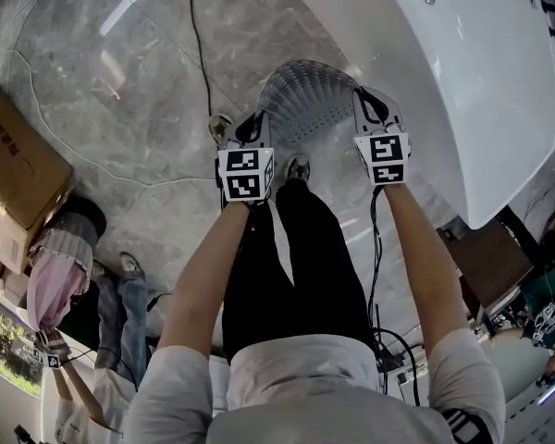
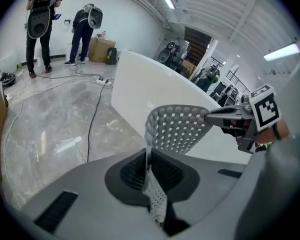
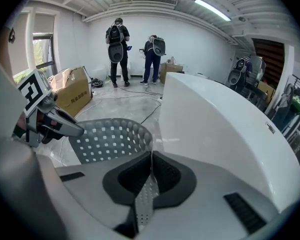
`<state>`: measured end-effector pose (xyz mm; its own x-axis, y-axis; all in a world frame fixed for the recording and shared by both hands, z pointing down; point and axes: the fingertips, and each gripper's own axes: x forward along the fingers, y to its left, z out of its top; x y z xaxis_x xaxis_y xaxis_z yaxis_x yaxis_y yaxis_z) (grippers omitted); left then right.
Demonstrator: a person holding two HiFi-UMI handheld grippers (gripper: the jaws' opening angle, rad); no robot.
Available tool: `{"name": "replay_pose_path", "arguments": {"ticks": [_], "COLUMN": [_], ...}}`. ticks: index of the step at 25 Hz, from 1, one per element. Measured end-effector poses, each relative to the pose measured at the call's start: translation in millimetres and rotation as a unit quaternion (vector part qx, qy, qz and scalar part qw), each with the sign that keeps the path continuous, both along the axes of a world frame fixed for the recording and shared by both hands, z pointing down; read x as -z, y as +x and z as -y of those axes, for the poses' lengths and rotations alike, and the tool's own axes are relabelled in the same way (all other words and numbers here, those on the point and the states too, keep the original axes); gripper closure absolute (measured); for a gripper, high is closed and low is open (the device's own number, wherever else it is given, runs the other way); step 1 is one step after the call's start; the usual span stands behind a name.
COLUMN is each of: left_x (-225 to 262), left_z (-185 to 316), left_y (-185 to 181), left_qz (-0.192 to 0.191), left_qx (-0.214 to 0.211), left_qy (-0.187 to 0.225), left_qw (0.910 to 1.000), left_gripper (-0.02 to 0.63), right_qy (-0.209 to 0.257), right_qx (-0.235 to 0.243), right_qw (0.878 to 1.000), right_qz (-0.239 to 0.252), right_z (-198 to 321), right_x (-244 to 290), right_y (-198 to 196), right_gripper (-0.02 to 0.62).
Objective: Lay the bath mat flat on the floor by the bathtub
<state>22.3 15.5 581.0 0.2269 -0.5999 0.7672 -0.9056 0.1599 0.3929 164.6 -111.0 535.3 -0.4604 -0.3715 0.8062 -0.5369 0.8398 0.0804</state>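
Now the bath mat [image 1: 307, 100] is up in the air, just beside the white bathtub [image 1: 444, 72] and over the gray floor [image 1: 120, 109]. The left gripper [image 2: 149, 164] pinches one edge of the mat tight. The right gripper [image 3: 149, 171] pinches the other edge. The mat is stretched between them and curves a little. I think this is the step of bringing the mat to its spot, since it is not on the floor yet. Next, both hands should go down together, keep the mat flat, and only then let go.
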Motion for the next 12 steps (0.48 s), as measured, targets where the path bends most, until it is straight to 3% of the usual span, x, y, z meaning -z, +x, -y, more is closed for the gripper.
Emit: {"name": "replay_pose_path", "arguments": {"ticks": [4, 9, 12], "left_x": [-8, -16, -19], "left_z": [14, 22, 17], "left_y": [-22, -41, -57], "left_qz": [-0.008, 0.01, 0.017], "left_qx": [-0.011, -0.05, -0.043], "left_qy": [0.006, 0.015, 0.018], "left_qw": [0.9999, 0.9986, 0.9988], "left_gripper": [0.581, 0.581, 0.581], "right_qy": [-0.002, -0.004, -0.002], "right_qx": [-0.017, -0.033, -0.024], "right_qw": [1.0, 0.999, 1.0], "right_qz": [-0.012, -0.008, -0.001], "right_z": [12, 21, 27], "right_x": [-7, -21, -28], "right_y": [-19, -41, -58], "right_gripper": [0.58, 0.58, 0.579]}}
